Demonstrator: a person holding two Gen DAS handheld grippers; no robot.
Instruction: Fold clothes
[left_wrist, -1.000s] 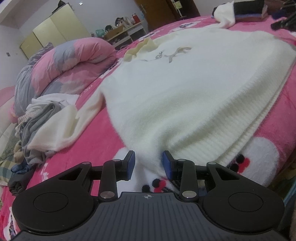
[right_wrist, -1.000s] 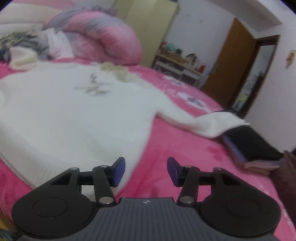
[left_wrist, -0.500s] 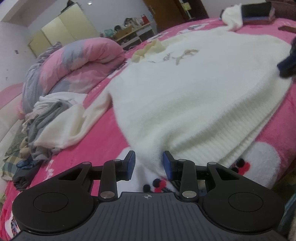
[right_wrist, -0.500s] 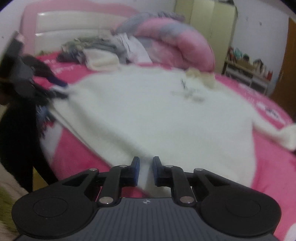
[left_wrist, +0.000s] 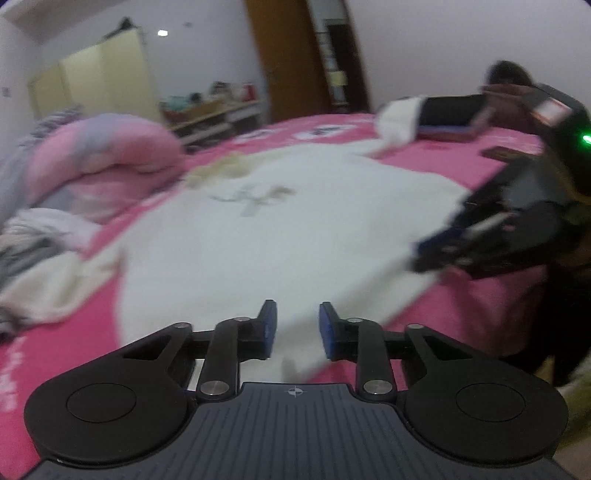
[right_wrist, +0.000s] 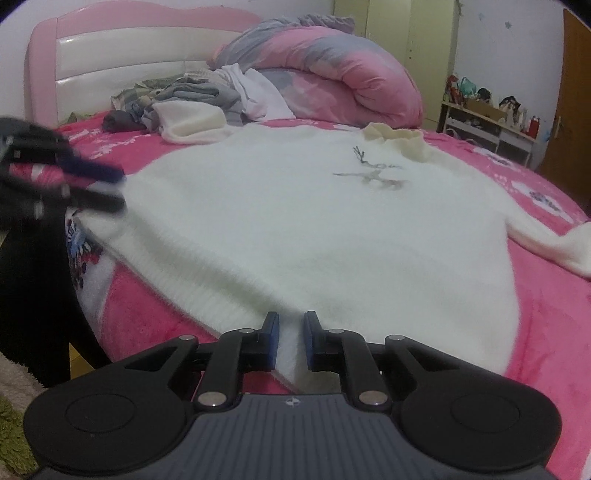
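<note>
Still spread flat on bed (right_wrist: 554, 332): sweater (right_wrist: 332, 229) unfolded; right tool (right_wrist: 291, 341) pinching hem, left tool (left_wrist: 294, 328) parted over it.

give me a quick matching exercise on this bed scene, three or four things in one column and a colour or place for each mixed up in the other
Things:
1. sweater
2. rolled quilt
3. headboard
4. shelf

Descriptions:
a. pink and grey, bundled at the head of the bed
b. against the far wall, crowded with small items
c. white, spread flat on the pink bedspread
d. pink frame with white padded panels

Pairs: 1-c, 2-a, 3-d, 4-b
</note>
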